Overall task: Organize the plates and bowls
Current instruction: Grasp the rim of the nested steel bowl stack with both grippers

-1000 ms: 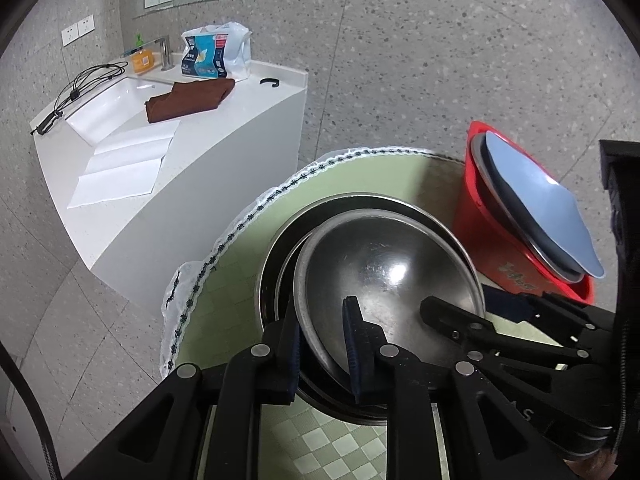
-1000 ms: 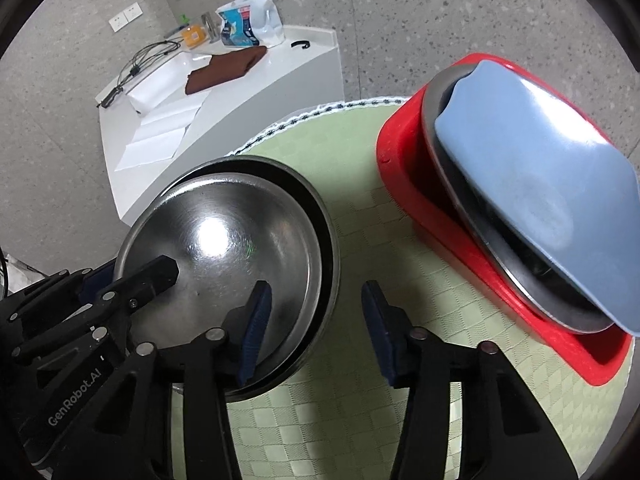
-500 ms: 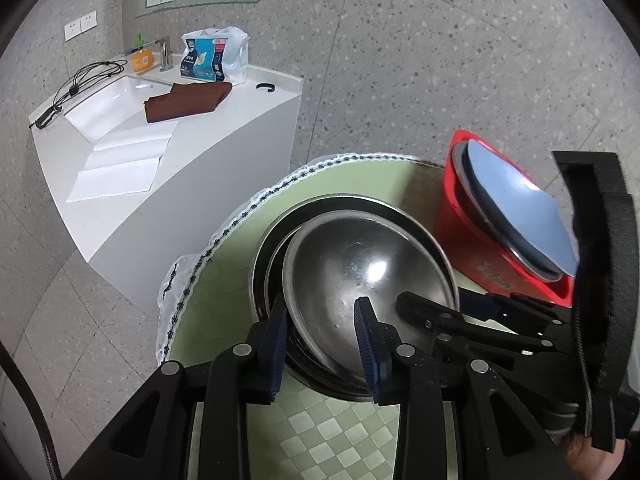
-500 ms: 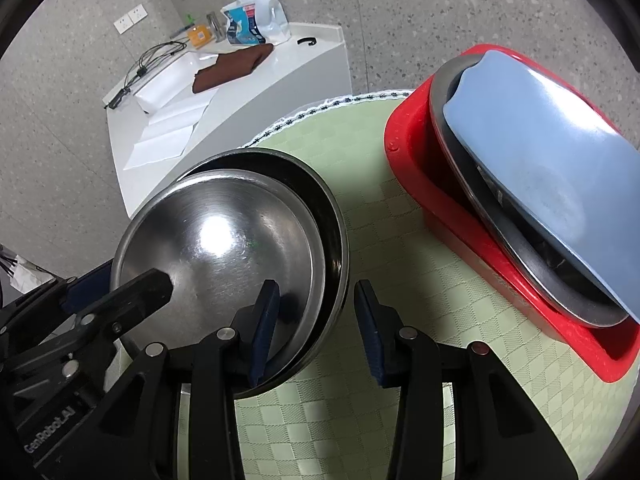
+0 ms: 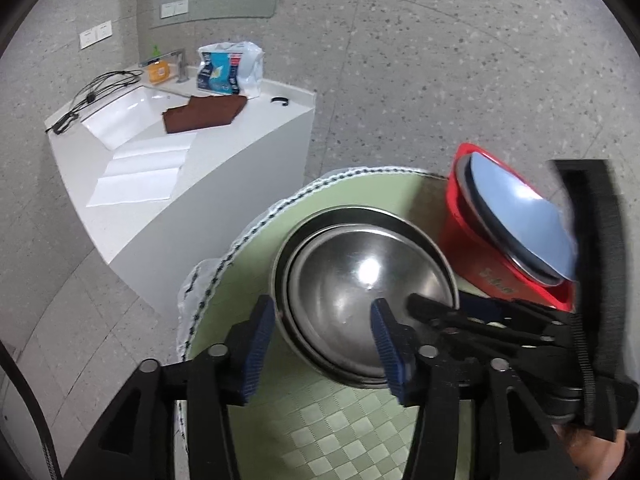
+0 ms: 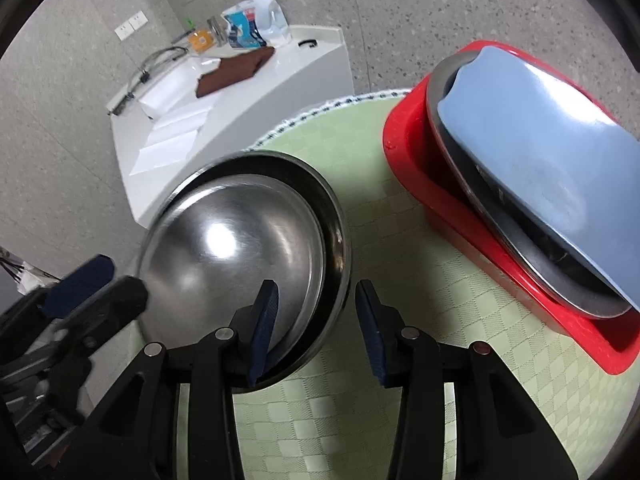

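On the round table with the green checked cloth (image 6: 420, 280) I see the stacked steel bowls (image 6: 240, 248): a smaller bowl sits inside a wider, darker one. My left gripper (image 5: 322, 350) is opening now. Its blue pads stand on both sides of the near rim of the stack, one outside and one over the inner bowl, and they do not press the metal. My right gripper (image 6: 316, 328) is partly spread. Its left pad is inside the bowls and its right pad is outside, above the cloth, so the rim is between them; I cannot tell if the inner pad touches the steel. To the right of the bowls stands the red basin (image 6: 416, 184). In it a steel plate (image 6: 520, 264) leans tilted, and a blue plate (image 6: 540, 152) lies against it.
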`<state>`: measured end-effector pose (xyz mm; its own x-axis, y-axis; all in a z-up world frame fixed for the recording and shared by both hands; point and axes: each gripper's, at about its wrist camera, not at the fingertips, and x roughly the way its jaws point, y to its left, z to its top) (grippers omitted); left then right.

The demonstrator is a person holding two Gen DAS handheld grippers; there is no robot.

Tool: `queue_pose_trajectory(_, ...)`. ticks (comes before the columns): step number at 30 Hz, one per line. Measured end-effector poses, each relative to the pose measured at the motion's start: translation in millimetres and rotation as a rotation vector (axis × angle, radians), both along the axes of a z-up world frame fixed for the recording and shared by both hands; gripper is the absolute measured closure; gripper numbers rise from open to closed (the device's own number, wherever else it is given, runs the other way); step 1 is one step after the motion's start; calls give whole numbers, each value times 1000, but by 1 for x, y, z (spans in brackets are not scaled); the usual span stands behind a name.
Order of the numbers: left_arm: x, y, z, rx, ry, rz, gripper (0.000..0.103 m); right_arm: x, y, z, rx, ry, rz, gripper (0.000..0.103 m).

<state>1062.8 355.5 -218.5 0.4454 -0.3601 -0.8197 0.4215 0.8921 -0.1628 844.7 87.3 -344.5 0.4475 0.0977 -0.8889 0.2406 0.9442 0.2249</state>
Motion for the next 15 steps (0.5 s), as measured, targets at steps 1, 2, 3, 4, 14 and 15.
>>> queue_pose_trajectory(1, -2, 3, 2, 2, -8, 19, 43, -3, -1, 5, -2, -12, -9, 53)
queue_pose_trajectory(2, -3, 3, 3, 4, -16, 36, 37, -6, -1, 11, -8, -27, -15, 47)
queue_pose_trajectory(3, -6, 4, 5, 3, -27, 52, 35, -10, -1, 15, -12, -37, -18, 39)
queue_pose_trajectory(4, -8, 5, 6, 0, -33, 63, 31, -13, -2, 19, -23, -44, -24, 37)
queue_pose_trajectory(14, -21, -6, -14, 18, -27, 130, 19, -32, -11, 25, -13, -70, -69, 37)
queue_pose_trajectory(15, -20, -7, -17, 18, -20, 129, 19, -31, -11, 24, -14, -65, -71, 37)
